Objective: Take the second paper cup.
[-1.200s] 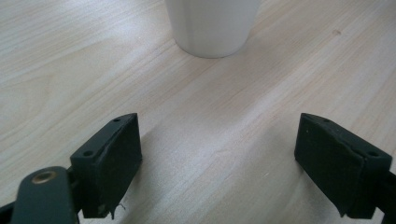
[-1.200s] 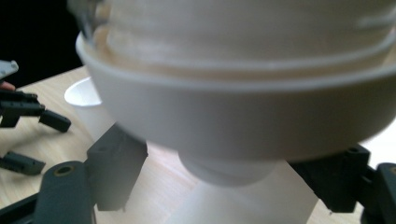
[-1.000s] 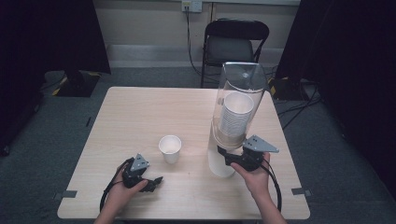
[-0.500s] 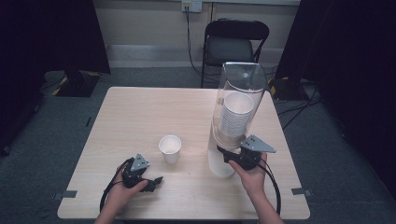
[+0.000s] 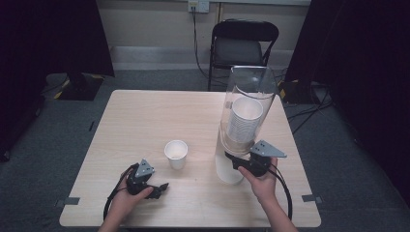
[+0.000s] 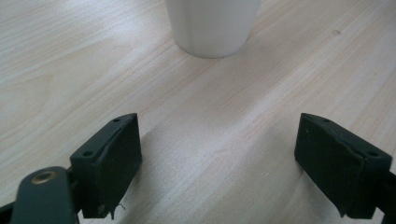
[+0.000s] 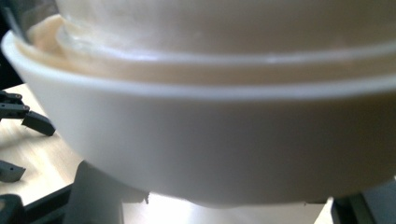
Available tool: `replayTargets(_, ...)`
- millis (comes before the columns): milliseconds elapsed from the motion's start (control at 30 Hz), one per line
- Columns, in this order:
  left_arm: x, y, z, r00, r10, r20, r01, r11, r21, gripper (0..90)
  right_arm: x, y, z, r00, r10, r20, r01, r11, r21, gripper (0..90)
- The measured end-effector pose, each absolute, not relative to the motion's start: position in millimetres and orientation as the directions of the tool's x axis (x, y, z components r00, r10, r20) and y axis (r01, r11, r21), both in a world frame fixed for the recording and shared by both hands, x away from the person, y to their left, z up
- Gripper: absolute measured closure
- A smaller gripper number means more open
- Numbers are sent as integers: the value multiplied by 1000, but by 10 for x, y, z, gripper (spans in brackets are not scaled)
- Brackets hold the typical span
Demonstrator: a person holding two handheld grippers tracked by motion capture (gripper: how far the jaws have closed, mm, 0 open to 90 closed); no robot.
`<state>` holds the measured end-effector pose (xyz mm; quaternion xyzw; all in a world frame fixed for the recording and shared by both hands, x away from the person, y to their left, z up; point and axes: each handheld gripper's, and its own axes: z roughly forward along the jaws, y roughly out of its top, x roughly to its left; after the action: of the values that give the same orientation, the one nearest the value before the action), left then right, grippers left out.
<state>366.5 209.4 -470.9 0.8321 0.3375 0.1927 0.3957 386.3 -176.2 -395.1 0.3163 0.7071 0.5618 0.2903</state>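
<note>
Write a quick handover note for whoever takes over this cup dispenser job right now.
Right tool: jaws have just been closing on the bottom cup under the clear dispenser tube; cup not yet pulled free.
Left tool: open, empty, resting on the table near the loose cup.
Done: one cup stands upright on the table.
Left: probably draw the gripped cup down and set it out.

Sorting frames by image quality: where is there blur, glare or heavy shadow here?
High view: table evenly lit, dark curtains at the sides, glare on the clear tube. Left gripper view: sharp, soft shadows under the jaws, cup cropped. Right gripper view: the bottom cup is too close, soft and blurred.
</note>
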Motion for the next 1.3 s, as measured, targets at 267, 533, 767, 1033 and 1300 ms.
replayTargets(267,3667,2093,-4713,699,713,52,406,-456,792,144,3880,-1770,-3955,-638,768,-51,124,167,978,352)
replayTargets(533,3667,2094,-4712,699,713,53,406,-457,791,143,3883,-1779,-3957,-646,761,-56,123,176,977,353)
replayTargets(767,3664,2100,-4710,700,712,57,406,-462,789,143,3874,-1818,-4225,-655,755,-27,198,206,958,366)
replayTargets(1033,3664,2102,-4707,701,711,56,408,-464,786,140,3846,-1849,-4235,-666,746,-22,209,215,954,366)
replayTargets(1300,3656,2106,-4711,699,713,54,409,-461,787,139,3840,-1861,-4279,-666,746,-6,195,182,964,361)
